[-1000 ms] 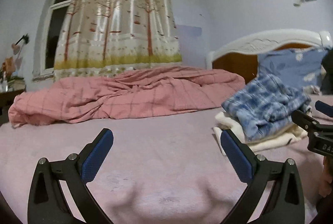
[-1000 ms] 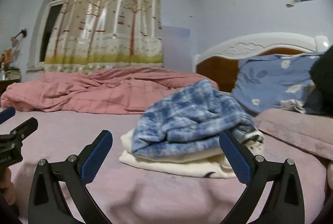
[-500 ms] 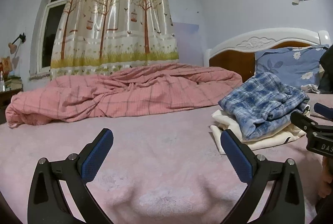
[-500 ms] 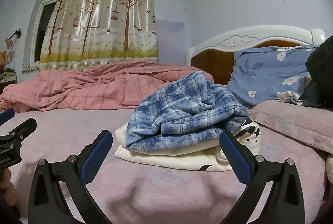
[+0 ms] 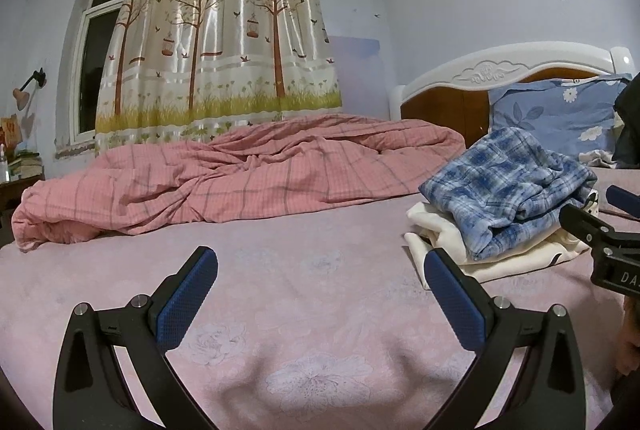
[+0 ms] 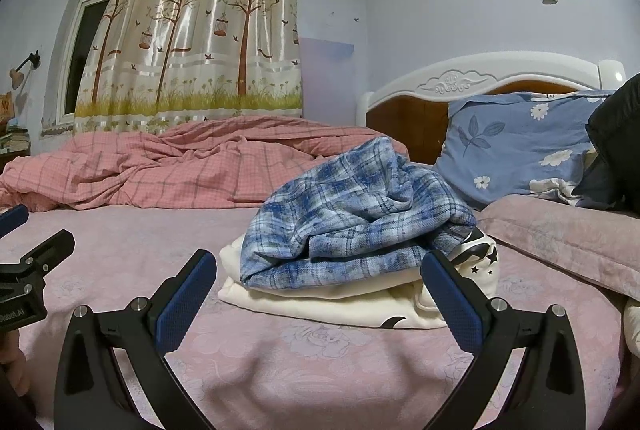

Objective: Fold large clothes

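1. Left wrist view: the left gripper (image 5: 320, 288) hangs low over the bare pink sheet (image 5: 312, 270) of the bed, its jaws wide apart and holding nothing.
2. Along the far edge of the bed a pink checked quilt (image 5: 248, 178) lies bunched, seemingly pushed back to leave a flat stretch for folding.
3. Toward the headboard (image 6: 452, 86) end sits the pile: a blue plaid garment (image 6: 352, 214) lies loosely rumpled on top of a cream garment (image 6: 320, 300) that looks folded flat.
4. The right gripper (image 6: 318, 288) faces that pile from just in front, jaws spread wide and empty.
5. This would fit either a plaid piece waiting to be folded or one just stacked; the pictures do not settle which.
6. A blue flowered pillow (image 6: 516, 146) leans against the headboard behind.
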The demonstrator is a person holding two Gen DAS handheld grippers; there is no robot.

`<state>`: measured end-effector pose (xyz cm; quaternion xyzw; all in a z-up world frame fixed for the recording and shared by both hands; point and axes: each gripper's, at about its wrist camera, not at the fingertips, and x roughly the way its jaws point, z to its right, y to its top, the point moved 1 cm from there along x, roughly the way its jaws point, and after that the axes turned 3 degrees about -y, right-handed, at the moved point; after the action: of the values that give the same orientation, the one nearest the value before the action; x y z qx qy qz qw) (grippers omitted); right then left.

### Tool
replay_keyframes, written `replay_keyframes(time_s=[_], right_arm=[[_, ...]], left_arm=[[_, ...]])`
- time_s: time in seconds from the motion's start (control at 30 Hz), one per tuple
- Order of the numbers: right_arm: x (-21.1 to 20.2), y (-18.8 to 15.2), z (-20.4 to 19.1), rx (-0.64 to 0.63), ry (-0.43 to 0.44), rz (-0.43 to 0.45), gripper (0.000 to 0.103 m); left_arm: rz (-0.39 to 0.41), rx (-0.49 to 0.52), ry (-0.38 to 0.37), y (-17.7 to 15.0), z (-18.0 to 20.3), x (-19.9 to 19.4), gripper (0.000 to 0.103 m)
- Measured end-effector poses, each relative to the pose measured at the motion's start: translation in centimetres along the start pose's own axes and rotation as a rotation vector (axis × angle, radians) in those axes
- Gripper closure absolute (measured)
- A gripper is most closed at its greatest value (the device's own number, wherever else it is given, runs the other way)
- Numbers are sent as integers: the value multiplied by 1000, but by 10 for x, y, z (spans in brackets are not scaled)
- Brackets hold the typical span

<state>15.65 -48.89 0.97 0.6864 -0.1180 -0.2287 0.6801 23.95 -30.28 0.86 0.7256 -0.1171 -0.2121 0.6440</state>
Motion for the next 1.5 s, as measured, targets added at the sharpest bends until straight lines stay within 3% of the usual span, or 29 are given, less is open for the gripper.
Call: replay_keyframes(time_s=[0.33,1.3,1.5], right_arm=[[0,0,0,-1,0,-1,0],[0,1,1,-3,0,-2,0],[0,1,1,-3,1,-2,0]], left_arm=[[18,40,9,0,8,-5,0],[-2,11,39,1,-3,-7,0],[26,24,49,1,-3,-12,0]])
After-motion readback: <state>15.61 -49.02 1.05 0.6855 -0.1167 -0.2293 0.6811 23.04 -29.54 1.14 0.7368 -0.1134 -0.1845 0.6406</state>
